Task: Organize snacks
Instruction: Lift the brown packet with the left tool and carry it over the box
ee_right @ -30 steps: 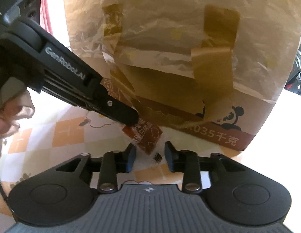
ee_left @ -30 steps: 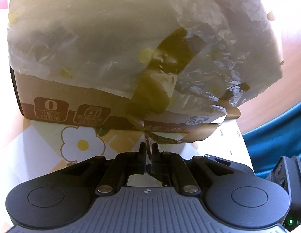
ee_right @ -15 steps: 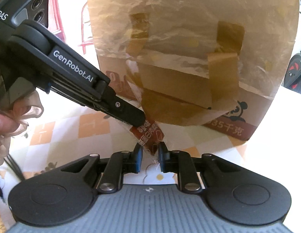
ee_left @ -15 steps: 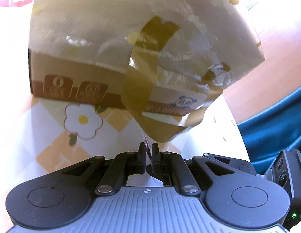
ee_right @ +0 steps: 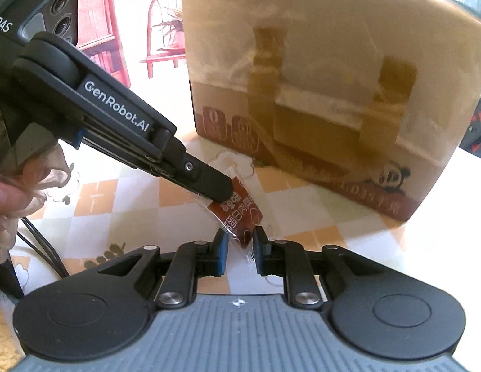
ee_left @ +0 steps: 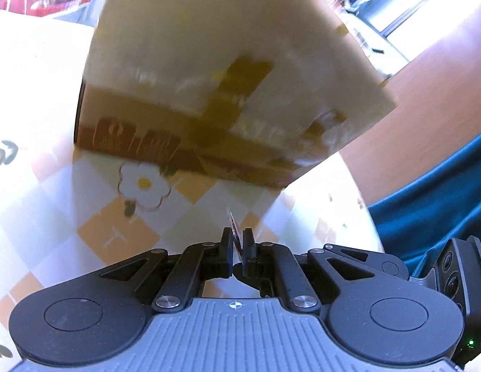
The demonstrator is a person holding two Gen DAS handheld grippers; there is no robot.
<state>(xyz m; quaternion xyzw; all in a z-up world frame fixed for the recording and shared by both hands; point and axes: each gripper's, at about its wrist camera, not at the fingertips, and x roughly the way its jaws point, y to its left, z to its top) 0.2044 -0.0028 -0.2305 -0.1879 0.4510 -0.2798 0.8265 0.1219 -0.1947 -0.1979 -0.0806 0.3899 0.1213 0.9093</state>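
**Snack packet pinched between two grippers**

Snack packet (ee_right: 239, 214) sits low in the middle of the right wrist view: a small sachet with a clear plastic border and a reddish-brown printed panel carrying white characters. We see it held off the tablecloth (ee_right: 94, 198), tilted, its upper corner clamped by the left gripper (ee_right: 220, 190), which reaches in from the upper left of the frame with its fingers pressed together on the film. The lower end of the packet hangs between the fingers of the right gripper (ee_right: 239, 249); these stand a little apart, close on either side of the packet, and we cannot tell whether either pad touches it.

In the left wrist view the same packet (ee_left: 236, 235) shows only edge-on, a thin sliver rising between the nearly closed fingers of the left gripper (ee_left: 237, 249) at lower centre.

Behind the packet, filling the upper right of the right wrist view, stands a cardboard box (ee_right: 333, 93) wrapped in pale film and strapped with brown tape; a panda drawing and printing run along its lower band. It rests on the tablecloth, which is checked in orange and white with flower drawings.

Both views are blurred across the box, so we cannot read its print. The box top is cut off by the frame edge. Part of a hand (ee_right: 4, 198) shows at the left edge of the right wrist view.
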